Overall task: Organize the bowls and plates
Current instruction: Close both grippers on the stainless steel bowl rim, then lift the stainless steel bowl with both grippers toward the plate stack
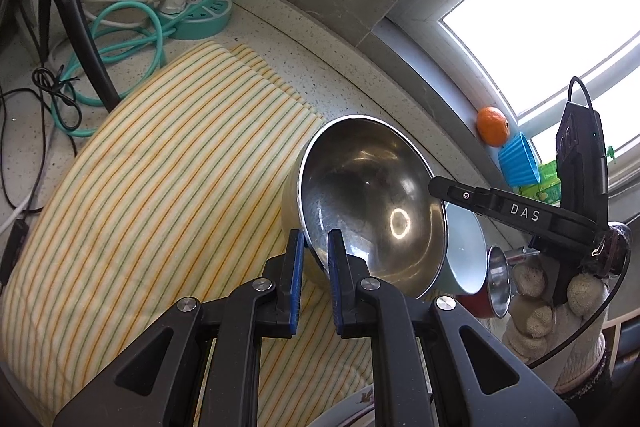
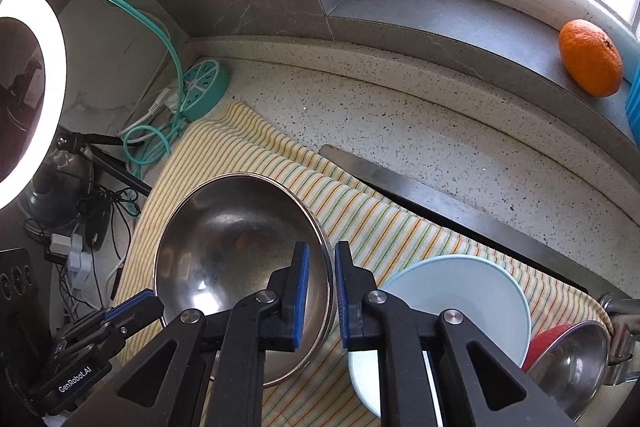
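- The striped cloth (image 2: 384,227) covers the tabletop (image 2: 440,123); I see nothing obstructing it.
- The steel bowl (image 1: 368,195) hangs tilted above it; my left tongs (image 1: 316,247) clamp its rim.
- My right tongs (image 2: 322,267) straddle the opposite rim, apparently unclamped; a thin edge grip could slip onto the blue bowl (image 2: 460,291).

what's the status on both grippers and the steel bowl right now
Left gripper and right gripper both clamped on steel bowl rim, opposite sides. Bowl tilted over striped cloth. Light blue bowl close beside.

Daylight is admitted through an overexposed window (image 1: 560,7); a ring light (image 2: 24,95) is blown out, lines are bent by fisheye distortion.
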Demonstrator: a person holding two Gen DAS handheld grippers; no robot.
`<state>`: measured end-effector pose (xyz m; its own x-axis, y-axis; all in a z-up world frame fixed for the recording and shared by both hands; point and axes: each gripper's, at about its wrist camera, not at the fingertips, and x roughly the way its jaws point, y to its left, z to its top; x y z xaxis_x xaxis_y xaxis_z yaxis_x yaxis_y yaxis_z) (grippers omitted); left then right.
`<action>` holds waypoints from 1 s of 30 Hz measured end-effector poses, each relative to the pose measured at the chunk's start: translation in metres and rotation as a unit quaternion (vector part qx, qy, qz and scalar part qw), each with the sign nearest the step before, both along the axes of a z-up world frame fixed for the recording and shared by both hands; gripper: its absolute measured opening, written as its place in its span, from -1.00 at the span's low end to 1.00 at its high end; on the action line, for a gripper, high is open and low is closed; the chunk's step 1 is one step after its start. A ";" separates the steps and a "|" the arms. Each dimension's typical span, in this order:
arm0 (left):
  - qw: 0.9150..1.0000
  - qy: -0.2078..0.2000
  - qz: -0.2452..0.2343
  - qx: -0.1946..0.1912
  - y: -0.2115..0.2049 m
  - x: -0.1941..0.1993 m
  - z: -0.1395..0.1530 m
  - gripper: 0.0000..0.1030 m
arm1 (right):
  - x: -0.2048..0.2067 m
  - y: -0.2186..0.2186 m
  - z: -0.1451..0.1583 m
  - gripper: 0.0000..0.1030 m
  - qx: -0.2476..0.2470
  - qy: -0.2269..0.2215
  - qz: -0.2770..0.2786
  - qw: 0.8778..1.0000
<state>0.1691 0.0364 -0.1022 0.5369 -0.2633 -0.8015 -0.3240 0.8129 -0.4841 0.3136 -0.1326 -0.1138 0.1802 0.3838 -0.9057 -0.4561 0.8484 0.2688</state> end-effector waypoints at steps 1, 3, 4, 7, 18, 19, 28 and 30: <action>1.000 0.000 0.000 0.000 0.000 0.000 0.000 -0.80 | 0.000 0.000 -0.001 -0.80 0.000 0.001 -0.001 1.000; 1.000 0.000 -0.002 0.004 0.000 0.000 0.000 -0.80 | 0.001 0.000 -0.001 -0.82 -0.002 0.001 -0.002 1.000; 1.000 0.001 -0.003 0.005 -0.001 0.000 -0.001 -0.80 | 0.001 0.001 -0.001 -0.83 -0.002 0.001 -0.002 1.000; 1.000 0.002 -0.007 0.013 -0.001 0.002 0.000 -0.80 | 0.001 0.001 -0.002 -0.85 -0.005 0.001 -0.002 1.000; 0.999 -0.001 -0.019 0.041 -0.008 0.003 0.001 -0.80 | -0.003 0.001 -0.003 -0.87 -0.020 -0.008 -0.003 1.000; 0.999 -0.001 -0.018 0.038 -0.007 0.002 0.000 -0.80 | -0.003 0.000 -0.003 -0.87 -0.021 -0.009 -0.003 1.000; 1.000 -0.002 -0.011 0.024 -0.003 -0.002 0.000 -0.80 | -0.004 0.002 -0.002 -0.87 -0.020 -0.010 -0.005 1.000; 1.000 -0.004 -0.011 0.027 -0.003 -0.003 0.001 -0.80 | -0.005 0.003 0.000 -0.87 -0.018 -0.008 -0.006 1.000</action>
